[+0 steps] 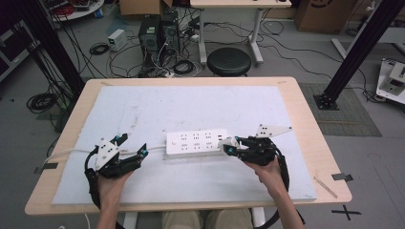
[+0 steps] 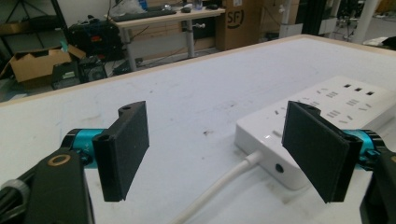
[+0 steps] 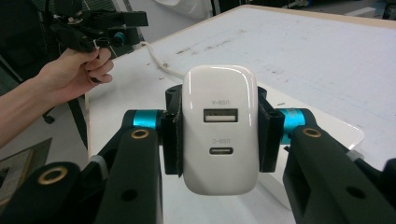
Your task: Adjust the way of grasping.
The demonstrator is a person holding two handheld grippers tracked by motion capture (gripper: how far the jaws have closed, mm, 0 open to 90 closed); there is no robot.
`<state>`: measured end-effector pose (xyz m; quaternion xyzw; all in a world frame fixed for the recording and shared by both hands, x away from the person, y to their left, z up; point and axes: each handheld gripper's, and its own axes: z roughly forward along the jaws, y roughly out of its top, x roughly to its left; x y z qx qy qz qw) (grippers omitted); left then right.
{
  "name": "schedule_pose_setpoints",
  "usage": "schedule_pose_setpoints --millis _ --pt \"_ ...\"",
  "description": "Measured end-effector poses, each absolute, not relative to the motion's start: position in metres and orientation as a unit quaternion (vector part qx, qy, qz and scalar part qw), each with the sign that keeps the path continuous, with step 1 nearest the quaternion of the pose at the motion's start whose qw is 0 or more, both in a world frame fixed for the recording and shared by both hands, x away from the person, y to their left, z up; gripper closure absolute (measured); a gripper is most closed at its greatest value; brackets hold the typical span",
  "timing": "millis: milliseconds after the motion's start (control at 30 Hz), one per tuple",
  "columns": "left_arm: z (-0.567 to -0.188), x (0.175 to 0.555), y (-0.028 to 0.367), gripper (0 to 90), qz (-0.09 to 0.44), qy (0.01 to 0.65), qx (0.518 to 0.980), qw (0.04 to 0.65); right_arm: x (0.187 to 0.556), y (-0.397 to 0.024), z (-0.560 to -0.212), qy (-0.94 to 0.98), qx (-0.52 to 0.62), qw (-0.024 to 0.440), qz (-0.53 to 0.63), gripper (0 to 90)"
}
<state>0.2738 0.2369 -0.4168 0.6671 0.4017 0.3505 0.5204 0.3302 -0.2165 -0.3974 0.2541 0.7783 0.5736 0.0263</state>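
A white power strip [image 1: 197,141] lies flat in the middle of the white mat, its white cable [image 1: 67,153] running off to the left. My right gripper [image 1: 229,147] sits at the strip's right end, shut on a white USB charger [image 3: 219,128] whose two ports face the camera. My left gripper [image 1: 130,145] is open at the strip's left end, jaws wide apart, the cable [image 2: 219,186] lying on the mat between them, untouched. The strip's left end [image 2: 275,154] lies just ahead of the left gripper's right jaw.
The mat [image 1: 191,105] covers most of the wooden table [image 1: 305,119]. A black stool [image 1: 229,61] stands beyond the far edge. Computers and cables [image 1: 157,43] crowd the floor behind. A black frame post [image 1: 353,52] rises at the right.
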Motion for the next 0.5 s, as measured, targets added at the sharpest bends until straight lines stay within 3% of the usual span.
schedule_pose_setpoints --millis 500 --pt "-0.429 0.265 0.275 23.1 0.357 0.459 0.635 0.508 0.329 -0.22 -0.395 0.781 0.256 0.055 0.567 62.9"
